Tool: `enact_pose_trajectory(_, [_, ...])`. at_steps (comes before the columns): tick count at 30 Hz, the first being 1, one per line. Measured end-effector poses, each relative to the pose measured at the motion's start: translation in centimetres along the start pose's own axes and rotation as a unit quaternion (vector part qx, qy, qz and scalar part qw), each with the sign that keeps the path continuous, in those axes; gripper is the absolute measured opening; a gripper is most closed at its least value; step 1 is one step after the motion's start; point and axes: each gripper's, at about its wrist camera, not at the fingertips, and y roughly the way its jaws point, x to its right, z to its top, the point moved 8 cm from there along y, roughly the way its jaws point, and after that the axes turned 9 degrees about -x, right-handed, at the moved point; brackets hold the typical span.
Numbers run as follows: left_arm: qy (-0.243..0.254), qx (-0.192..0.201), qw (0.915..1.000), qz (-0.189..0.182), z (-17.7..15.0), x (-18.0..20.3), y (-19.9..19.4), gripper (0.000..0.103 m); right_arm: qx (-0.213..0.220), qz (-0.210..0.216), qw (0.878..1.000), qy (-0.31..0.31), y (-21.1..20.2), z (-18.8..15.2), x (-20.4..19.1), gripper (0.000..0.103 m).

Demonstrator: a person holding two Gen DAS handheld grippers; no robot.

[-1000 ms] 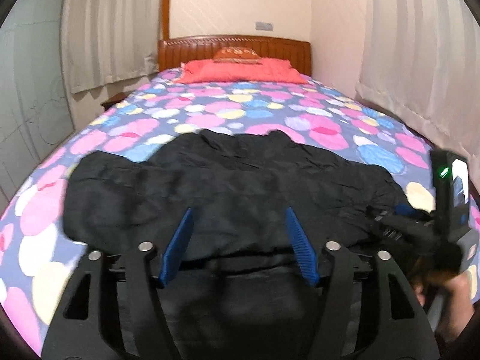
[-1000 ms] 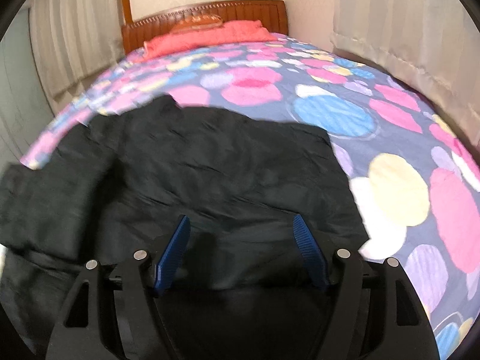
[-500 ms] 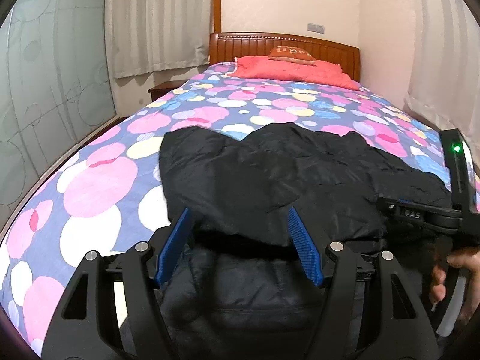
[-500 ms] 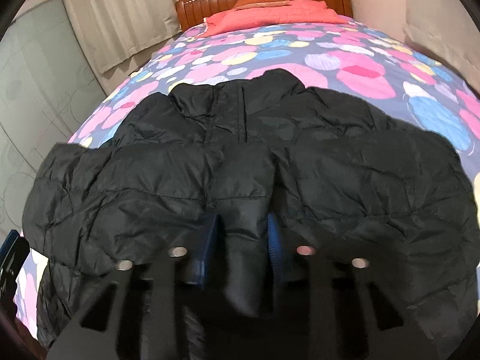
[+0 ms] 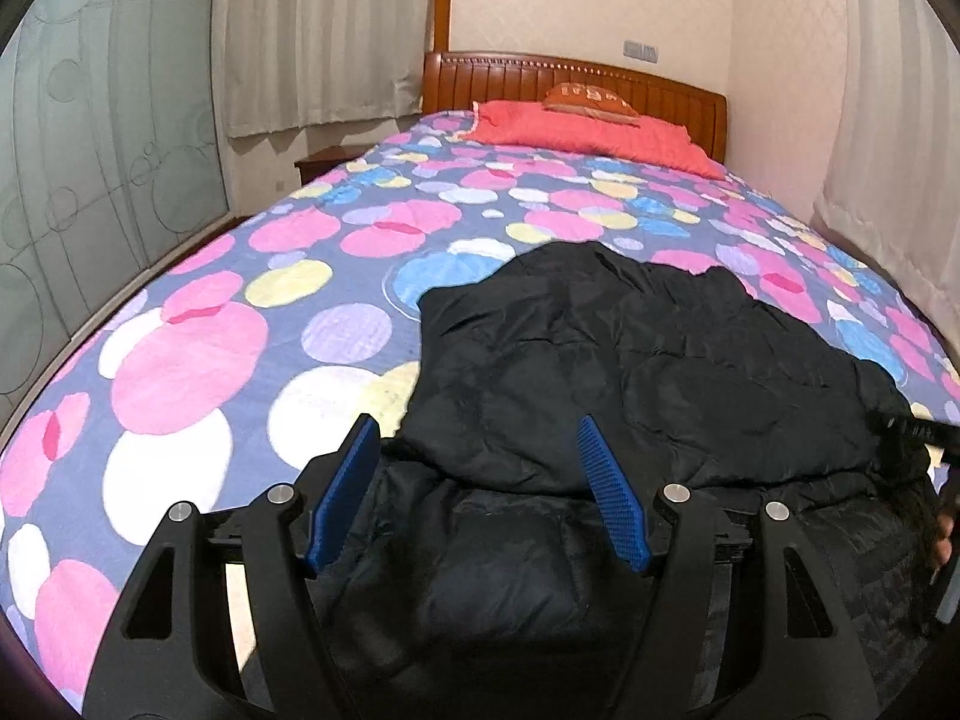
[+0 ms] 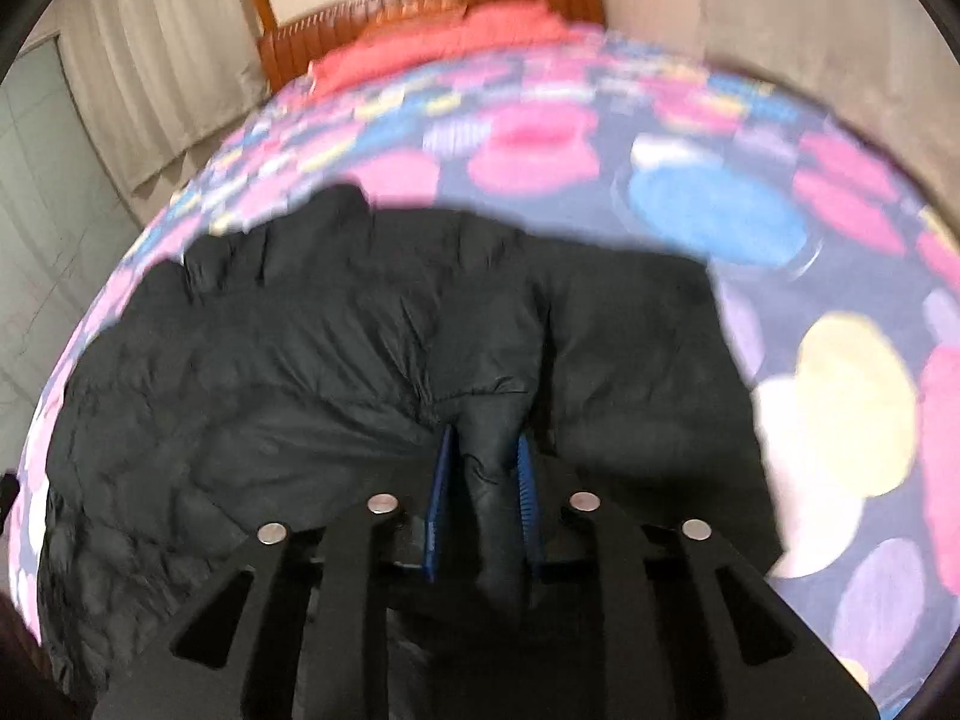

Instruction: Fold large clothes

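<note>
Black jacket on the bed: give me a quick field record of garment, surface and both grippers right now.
garment: black jacket, puffy, lying crumpled
surface: polka-dot bedspread
left gripper: open, fingers apart over the jacket's near edge, gripping nothing
right gripper: jaws closing, a pinched fold of jacket between the blue pads
background: red pillow by the wooden headboard

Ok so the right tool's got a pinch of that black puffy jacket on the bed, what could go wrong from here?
1. The right tool is closing on only a narrow ridge of the slick black quilted jacket, so the fabric may slip out when pulled.
2. The left tool stands open with nothing gripped, so a one-sided pull could drag or bunch the jacket across the spotted bedspread.
3. The right wrist view is blurred, so the grip is hard to confirm.
</note>
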Motion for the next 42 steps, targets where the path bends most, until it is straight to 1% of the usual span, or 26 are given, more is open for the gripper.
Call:
enact_pose_trajectory(2, [0.004,-0.013,0.9999,-0.003,0.1,0.4,0.9,0.068,-0.002,-0.004,1.000,-0.008,-0.1,-0.1,-0.1,0.034])
enact_pose_trajectory(3, [0.006,-0.018,0.9998,-0.001,0.3,0.5,1.4,0.068,0.002,-0.018,1.000,-0.008,-0.7,0.1,-0.1,0.038])
enact_pose_trajectory(4, [0.007,-0.022,0.9997,0.000,0.6,0.5,1.8,0.068,0.011,-0.029,1.000,-0.007,-1.3,0.1,-0.1,0.045])
enact_pose_trajectory(5, [0.008,-0.025,0.9997,-0.001,0.9,0.6,2.2,0.068,0.027,-0.042,0.999,-0.005,-2.3,0.4,-0.1,0.050])
enact_pose_trajectory(7, [0.009,-0.030,0.9995,-0.001,2.0,0.8,3.2,0.068,0.071,-0.064,0.995,-0.005,-4.3,1.5,-0.8,0.055])
enact_pose_trajectory(9, [0.012,-0.032,0.9994,-0.001,3.3,1.3,4.3,0.068,0.082,-0.047,0.995,-0.014,-4.6,2.8,-2.2,0.056])
enact_pose_trajectory(11, [0.015,-0.034,0.9993,-0.001,4.3,1.9,5.4,0.068,0.070,-0.024,0.997,-0.027,-3.7,3.6,-3.8,0.056])
enact_pose_trajectory(12, [0.017,-0.039,0.9991,0.001,4.9,2.4,6.4,0.068,0.069,-0.009,0.997,-0.040,-2.9,4.3,-5.4,0.056])
enact_pose_trajectory(16, [0.031,-0.070,0.9971,-0.008,5.6,4.3,9.7,0.068,0.066,0.006,0.994,-0.085,-0.1,5.4,-9.6,0.056])
enact_pose_trajectory(17, [0.041,-0.081,0.9958,-0.002,5.5,4.8,10.6,0.068,0.054,0.004,0.994,-0.094,1.1,5.5,-10.4,0.056])
enact_pose_trajectory(19, [0.064,-0.115,0.9912,0.018,4.6,5.4,12.7,0.068,0.016,-0.023,0.994,-0.110,4.1,4.9,-10.8,0.056])
enact_pose_trajectory(20, [0.071,-0.130,0.9888,0.021,4.1,5.5,13.7,0.068,0.007,-0.027,0.993,-0.114,5.0,4.7,-10.9,0.056])
enact_pose_trajectory(22, [0.066,-0.132,0.9889,0.015,3.7,5.4,14.4,0.069,0.008,-0.030,0.993,-0.115,5.7,4.7,-10.9,0.056])
enact_pose_trajectory(26, [0.063,-0.125,0.9900,0.019,3.9,5.0,13.0,0.067,0.007,-0.022,0.994,-0.106,3.9,4.6,-10.6,0.056])
enact_pose_trajectory(28, [0.045,-0.103,0.9935,0.018,3.9,4.6,10.7,0.067,0.022,-0.014,0.995,-0.094,1.7,3.9,-9.9,0.056])
enact_pose_trajectory(30, [0.026,-0.080,0.9965,-0.006,3.7,4.8,8.7,0.067,0.041,-0.025,0.995,-0.091,-0.4,2.6,-9.1,0.056])
enact_pose_trajectory(31, [0.021,-0.076,0.9966,-0.024,3.2,5.3,8.1,0.067,0.041,-0.032,0.994,-0.091,-0.5,1.9,-8.9,0.056])
enact_pose_trajectory(33, [0.031,-0.094,0.9936,-0.055,1.7,6.8,8.6,0.067,0.010,-0.047,0.994,-0.097,1.4,0.3,-8.5,0.057])
enact_pose_trajectory(34, [0.055,-0.117,0.9906,-0.045,0.5,7.8,9.9,0.068,0.005,-0.052,0.993,-0.101,2.3,0.0,-8.3,0.058])
enact_pose_trajectory(35, [0.075,-0.121,0.9894,-0.029,-0.1,8.2,10.7,0.068,0.010,-0.058,0.992,-0.109,2.9,-0.2,-8.4,0.058])
enact_pose_trajectory(36, [0.074,-0.121,0.9895,-0.028,0.0,8.2,10.7,0.067,0.010,-0.057,0.992,-0.108,2.7,-0.2,-8.4,0.058])
enact_pose_trajectory(38, [0.053,-0.126,0.9897,-0.043,0.5,7.7,9.7,0.063,0.005,-0.043,0.994,-0.098,1.2,-0.2,-8.0,0.057])
enact_pose_trajectory(39, [0.042,-0.124,0.9902,-0.049,0.8,7.3,9.1,0.063,0.011,-0.038,0.995,-0.091,0.1,-0.3,-7.6,0.057])
enact_pose_trajectory(40, [0.029,-0.110,0.9921,-0.053,1.1,6.6,8.0,0.063,0.020,-0.042,0.995,-0.087,-0.5,-0.3,-7.1,0.058])
enact_pose_trajectory(41, [0.022,-0.092,0.9945,-0.044,1.4,5.6,7.1,0.064,0.030,-0.060,0.994,-0.083,-1.2,-0.4,-6.2,0.058])
enact_pose_trajectory(42, [0.017,-0.080,0.9964,-0.023,1.6,4.5,6.7,0.064,0.031,-0.085,0.993,-0.078,-1.1,-0.7,-5.1,0.059])
